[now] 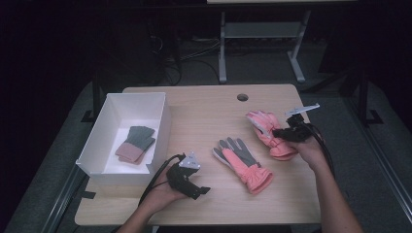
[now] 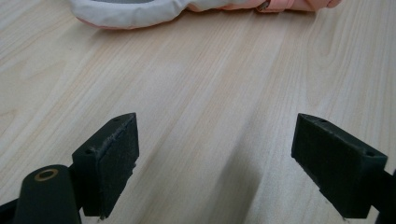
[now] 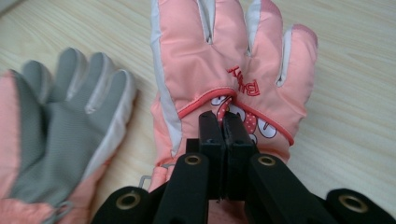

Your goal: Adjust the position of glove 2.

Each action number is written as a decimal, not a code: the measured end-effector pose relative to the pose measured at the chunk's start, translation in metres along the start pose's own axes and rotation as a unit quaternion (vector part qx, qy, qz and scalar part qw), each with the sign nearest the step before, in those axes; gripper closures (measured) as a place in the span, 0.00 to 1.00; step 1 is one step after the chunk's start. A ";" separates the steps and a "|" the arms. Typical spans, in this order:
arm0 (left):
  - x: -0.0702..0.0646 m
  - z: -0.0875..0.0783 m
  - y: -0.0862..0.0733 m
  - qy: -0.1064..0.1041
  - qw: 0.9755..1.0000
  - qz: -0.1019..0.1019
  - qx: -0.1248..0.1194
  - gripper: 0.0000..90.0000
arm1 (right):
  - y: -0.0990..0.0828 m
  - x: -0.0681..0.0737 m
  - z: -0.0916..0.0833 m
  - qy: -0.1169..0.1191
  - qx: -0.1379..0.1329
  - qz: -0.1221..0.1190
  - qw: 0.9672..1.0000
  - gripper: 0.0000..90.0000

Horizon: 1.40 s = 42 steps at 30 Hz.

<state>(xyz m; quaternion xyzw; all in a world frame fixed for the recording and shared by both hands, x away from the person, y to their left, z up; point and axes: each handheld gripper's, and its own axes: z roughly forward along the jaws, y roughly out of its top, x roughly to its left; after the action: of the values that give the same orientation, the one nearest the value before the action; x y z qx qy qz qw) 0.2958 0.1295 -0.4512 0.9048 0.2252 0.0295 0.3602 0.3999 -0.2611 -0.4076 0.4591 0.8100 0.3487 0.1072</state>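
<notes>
High view: a pink glove (image 1: 269, 133) near the tabletop's right edge is pinched by the closed right gripper (image 1: 283, 132), the left gripper (image 1: 197, 189) is held apart, one knit glove (image 1: 136, 143) is already boxed, and two gloves are judged left.

Right gripper (image 3: 223, 122) hides the pink glove's (image 3: 224, 60) cuff.
</notes>
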 end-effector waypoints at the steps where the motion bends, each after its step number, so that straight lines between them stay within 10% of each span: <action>1: 0.000 0.000 0.000 0.000 1.000 0.001 0.000 0.16 | 0.000 0.001 -0.003 0.003 -0.001 0.003 1.000 0.99; 20: 0.000 -0.002 0.000 0.006 1.000 0.000 -0.007 0.16 | 0.002 0.063 -0.041 0.069 -0.014 -0.031 0.997 0.99; 42: 0.002 -0.003 0.000 0.006 1.000 0.004 -0.005 0.16 | 0.003 0.108 -0.020 0.100 0.014 -0.041 0.994 0.98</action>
<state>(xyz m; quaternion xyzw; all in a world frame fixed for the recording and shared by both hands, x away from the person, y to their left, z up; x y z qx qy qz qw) 0.2966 0.1320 -0.4485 0.9038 0.2239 0.0373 0.3628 0.3324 -0.1810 -0.3752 0.3899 0.8394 0.3771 0.0331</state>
